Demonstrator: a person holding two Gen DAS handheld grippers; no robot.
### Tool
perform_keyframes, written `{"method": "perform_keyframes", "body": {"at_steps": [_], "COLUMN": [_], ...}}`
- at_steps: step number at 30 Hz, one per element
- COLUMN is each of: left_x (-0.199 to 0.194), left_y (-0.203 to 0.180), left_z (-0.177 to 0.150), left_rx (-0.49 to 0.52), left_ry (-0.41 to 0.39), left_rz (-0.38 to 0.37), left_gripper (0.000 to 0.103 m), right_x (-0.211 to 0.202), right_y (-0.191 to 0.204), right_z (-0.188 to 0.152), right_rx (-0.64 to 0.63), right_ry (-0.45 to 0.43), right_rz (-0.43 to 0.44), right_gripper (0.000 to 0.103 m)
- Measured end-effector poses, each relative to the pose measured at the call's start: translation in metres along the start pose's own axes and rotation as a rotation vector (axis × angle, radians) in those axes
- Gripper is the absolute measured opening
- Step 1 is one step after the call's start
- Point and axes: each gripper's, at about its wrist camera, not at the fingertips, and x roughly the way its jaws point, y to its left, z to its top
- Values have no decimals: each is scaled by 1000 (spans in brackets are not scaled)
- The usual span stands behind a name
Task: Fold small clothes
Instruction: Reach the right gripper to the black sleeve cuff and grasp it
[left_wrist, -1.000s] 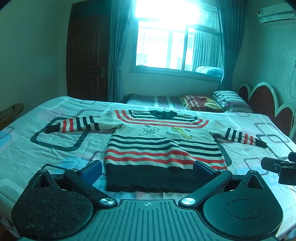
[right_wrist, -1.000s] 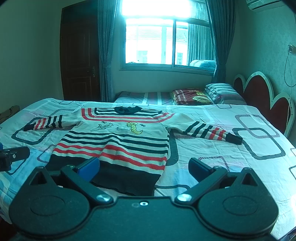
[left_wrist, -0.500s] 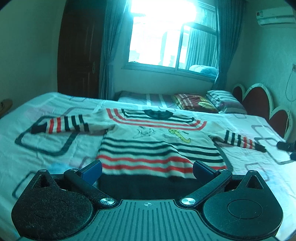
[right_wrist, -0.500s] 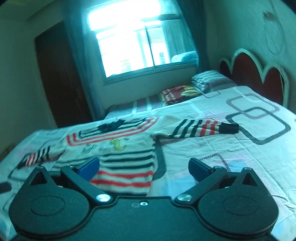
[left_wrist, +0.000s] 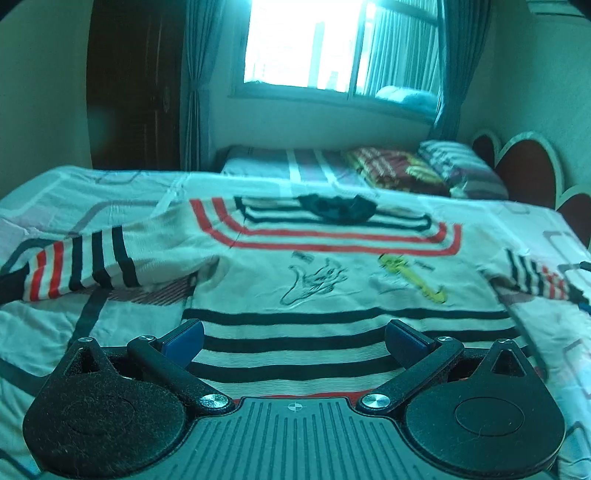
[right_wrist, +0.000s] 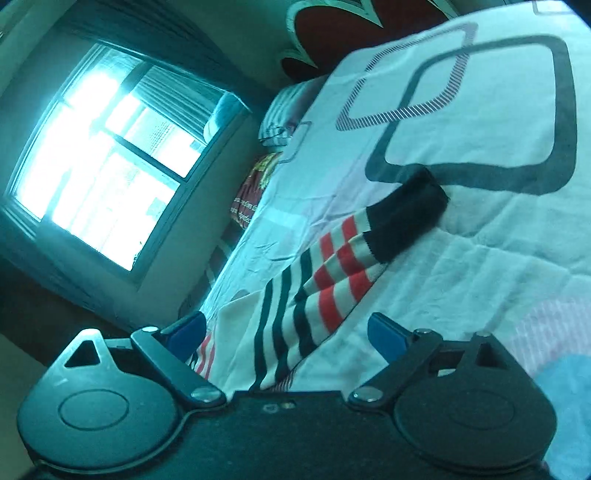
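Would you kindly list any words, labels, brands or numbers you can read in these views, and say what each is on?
None can be read.
Red folded blanket: yellow lettering, too blurred to read in either view.
Striped sweater: small marks beside its chest drawings, too blurred to tell if they are letters.

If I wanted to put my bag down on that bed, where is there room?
Bare bedspread lies beyond the sweater's right sleeve cuff, toward the headboard. More lies under the left sleeve. The middle is crowded: the sweater covers it, and pillows fill the far edge.
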Motion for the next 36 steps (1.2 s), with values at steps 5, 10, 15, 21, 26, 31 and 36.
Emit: {"method": "perform_keyframes", "body": {"at_steps": [5,10,15,21,26,31,36], "left_x": [43,74,91,96,102,112,115], "left_y": [11,6,-6,-11,7,47,81], "left_z": [1,10,21,26,27,31,39], "left_rx": [-11,-3,-1,14,-4,-35,-87], "left_ry": [64,105,118,122,136,149,117], "left_rz": [11,8,-24,-31,34,125,139], "left_gripper": [103,103,103,103,103,103,103], "right_x": [32,51,65,60,70,72,89], "right_y": [-28,-19,-18,-21,-3,76,182], "right_z": [0,-10,0,0,9,-14,-82], "right_rx": [173,138,177,165,54,-371,-780], "right_ry": [3,-36,-48,-76,-78,-141,-130], "right_rz": [-37,-63,-125,-118,-201,-269,-126], "right_gripper": [58,56,16,15,8,8,8]}}
